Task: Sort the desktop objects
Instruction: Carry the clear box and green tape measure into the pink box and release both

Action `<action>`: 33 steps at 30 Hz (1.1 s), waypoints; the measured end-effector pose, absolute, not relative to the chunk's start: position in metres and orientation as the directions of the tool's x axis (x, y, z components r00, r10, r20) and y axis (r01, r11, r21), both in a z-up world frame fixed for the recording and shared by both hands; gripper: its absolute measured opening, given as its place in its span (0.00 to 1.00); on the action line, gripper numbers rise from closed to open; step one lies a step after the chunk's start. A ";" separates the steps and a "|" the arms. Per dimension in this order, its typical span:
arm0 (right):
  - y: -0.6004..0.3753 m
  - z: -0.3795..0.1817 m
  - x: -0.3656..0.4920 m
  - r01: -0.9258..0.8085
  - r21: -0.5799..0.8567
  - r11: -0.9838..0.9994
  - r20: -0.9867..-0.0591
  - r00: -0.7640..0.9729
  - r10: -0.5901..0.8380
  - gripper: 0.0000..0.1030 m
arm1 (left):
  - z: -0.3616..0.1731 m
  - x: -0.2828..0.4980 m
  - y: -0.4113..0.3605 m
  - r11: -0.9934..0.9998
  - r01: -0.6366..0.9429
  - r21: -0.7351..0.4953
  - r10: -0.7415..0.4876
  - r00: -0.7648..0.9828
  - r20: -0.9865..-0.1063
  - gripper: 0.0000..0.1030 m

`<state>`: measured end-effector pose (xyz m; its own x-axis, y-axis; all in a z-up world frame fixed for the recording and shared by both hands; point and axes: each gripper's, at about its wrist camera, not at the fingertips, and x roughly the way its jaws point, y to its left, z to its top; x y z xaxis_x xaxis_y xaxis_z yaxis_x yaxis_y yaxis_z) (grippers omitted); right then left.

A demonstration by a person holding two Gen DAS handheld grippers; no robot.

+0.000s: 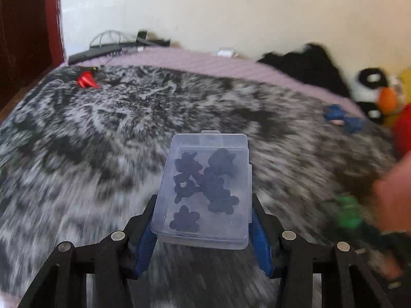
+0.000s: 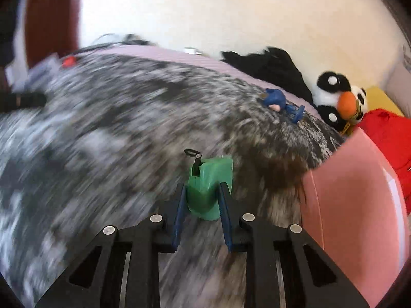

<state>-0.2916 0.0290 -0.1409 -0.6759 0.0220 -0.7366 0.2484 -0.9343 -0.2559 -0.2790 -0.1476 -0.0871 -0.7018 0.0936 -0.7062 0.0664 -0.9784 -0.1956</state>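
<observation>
Above the furry blanket (image 1: 115,133), left jaws clamp a clear box (image 1: 205,190), right jaws a green toy (image 2: 209,187).

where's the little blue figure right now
The blue figure lies on the grey furry blanket toward its far right edge, just in front of the panda plush. In the left wrist view it is also far right, beyond the clear box.

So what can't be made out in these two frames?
- Left wrist view: right gripper and hand, motion-blurred at the right edge.
- Left wrist view: dark pieces inside the clear box, clouded by its lid.
- Right wrist view: pink container, cut off by the edge; contents unseen.
</observation>
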 end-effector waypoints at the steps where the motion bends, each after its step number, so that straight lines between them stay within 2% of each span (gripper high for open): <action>1: 0.027 -0.137 -0.269 0.268 -0.268 -0.925 -0.729 -0.685 0.012 0.25 | -0.078 -0.261 -0.146 -0.976 0.063 -0.206 0.101 -0.714 -0.693 0.53; 3: 0.026 -0.126 -0.229 0.304 -0.278 -0.911 -0.715 -0.699 -0.015 0.25 | -0.067 -0.235 -0.144 -0.971 0.048 -0.234 0.124 -0.736 -0.665 0.53; 7: 0.054 -0.086 -0.169 0.354 -0.147 -0.924 -0.708 -0.690 -0.151 0.25 | -0.048 -0.180 -0.130 -0.965 0.007 -0.261 0.160 -0.774 -0.613 0.53; 11: 0.097 -0.030 -0.127 0.318 -0.069 -0.946 -0.596 -0.773 -0.217 0.21 | -0.028 -0.147 -0.107 -0.971 -0.029 -0.237 0.163 -0.806 -0.569 0.53; 15: 0.143 0.019 -0.101 0.243 -0.012 -0.970 -0.465 -0.860 -0.210 0.21 | 0.002 -0.133 -0.059 -0.968 -0.122 -0.218 0.221 -0.824 -0.521 0.53; 21: 0.227 0.076 -0.087 0.071 0.025 -0.997 -0.312 -0.947 -0.075 0.21 | 0.040 -0.155 0.045 -0.936 -0.304 -0.178 0.352 -0.801 -0.484 0.53; 25: 0.296 0.095 -0.099 -0.048 0.104 -0.993 -0.286 -0.958 0.016 0.21 | 0.055 -0.180 0.120 -0.901 -0.410 -0.141 0.424 -0.764 -0.487 0.53; 27: 0.327 0.094 -0.115 -0.072 0.147 -0.986 -0.324 -0.946 0.021 0.21 | 0.062 -0.192 0.158 -0.879 -0.462 -0.122 0.458 -0.742 -0.489 0.53; 28: 0.346 0.089 -0.128 -0.072 0.190 -0.979 -0.367 -0.930 -0.003 0.23 | 0.060 -0.201 0.177 -0.867 -0.486 -0.107 0.465 -0.716 -0.521 0.54; 29: 0.361 0.083 -0.139 -0.073 0.235 -0.969 -0.397 -0.917 -0.028 0.27 | 0.055 -0.208 0.193 -0.857 -0.506 -0.094 0.467 -0.687 -0.557 0.54; 30: 0.373 0.077 -0.145 -0.087 0.272 -0.958 -0.415 -0.909 -0.036 0.55 | 0.050 -0.215 0.208 -0.847 -0.525 -0.082 0.466 -0.660 -0.590 0.58; 31: 0.385 0.072 -0.148 -0.114 0.302 -0.947 -0.421 -0.907 -0.025 0.87 | 0.047 -0.218 0.218 -0.852 -0.521 -0.058 0.446 -0.662 -0.603 0.72; 32: 0.395 0.069 -0.145 -0.140 0.324 -0.936 -0.408 -0.913 -0.004 0.92 | 0.045 -0.218 0.223 -0.865 -0.502 -0.029 0.419 -0.688 -0.593 0.81; 33: 0.405 0.066 -0.142 -0.166 0.346 -0.924 -0.391 -0.920 0.019 0.93 | 0.046 -0.216 0.224 -0.879 -0.477 -0.004 0.394 -0.722 -0.568 0.95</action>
<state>-0.1423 0.4048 0.0657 -0.9201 0.0189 -0.3912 -0.1659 -0.9236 0.3456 -0.2162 0.2237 0.0462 -0.7223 0.3944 -0.5681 -0.4769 -0.8790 -0.0039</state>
